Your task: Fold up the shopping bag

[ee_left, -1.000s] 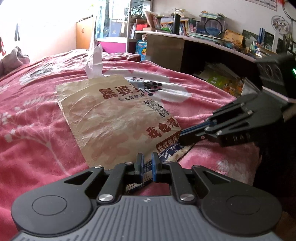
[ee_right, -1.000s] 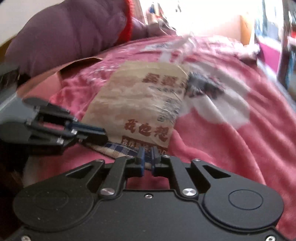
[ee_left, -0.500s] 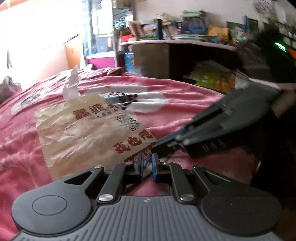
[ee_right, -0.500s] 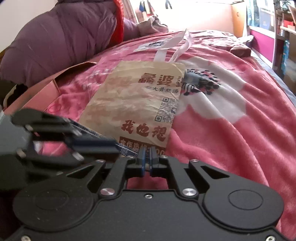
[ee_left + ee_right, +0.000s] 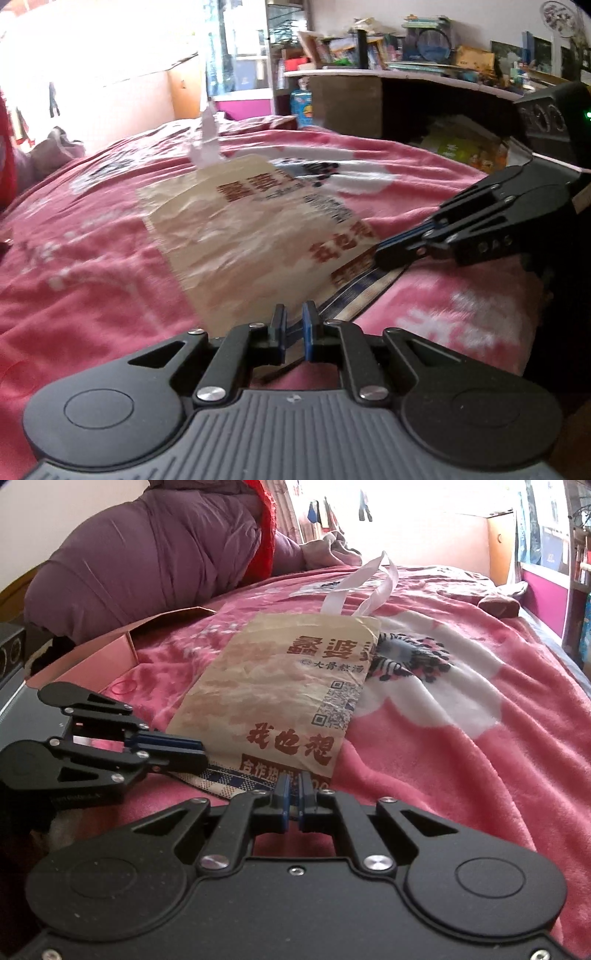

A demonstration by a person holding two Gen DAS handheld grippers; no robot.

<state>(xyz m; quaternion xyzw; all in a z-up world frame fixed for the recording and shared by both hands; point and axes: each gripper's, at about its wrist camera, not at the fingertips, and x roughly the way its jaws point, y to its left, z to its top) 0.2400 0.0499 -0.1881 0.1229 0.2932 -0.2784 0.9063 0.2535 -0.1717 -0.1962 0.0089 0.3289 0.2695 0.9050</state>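
Shopping bag (image 5: 280,698) near end lifted slightly off blanket (image 5: 461,746) versus a second ago; both claws unmoved on bottom hem. Bag lies lengthwise near bed's front edge, white handles (image 5: 364,583) at far end, checked strip at near end. Left claw (image 5: 294,328) narrowed onto hem's left corner, right claw (image 5: 294,797) pinched on right corner. Pink cardboard box (image 5: 96,661) left of bag; purple jacket (image 5: 155,554) behind.

This is a bedroom in a home: a bed with a soft pink flower blanket (image 5: 461,738) fills the room, with a messy shelf of books (image 5: 417,55) at 1 o'clock.
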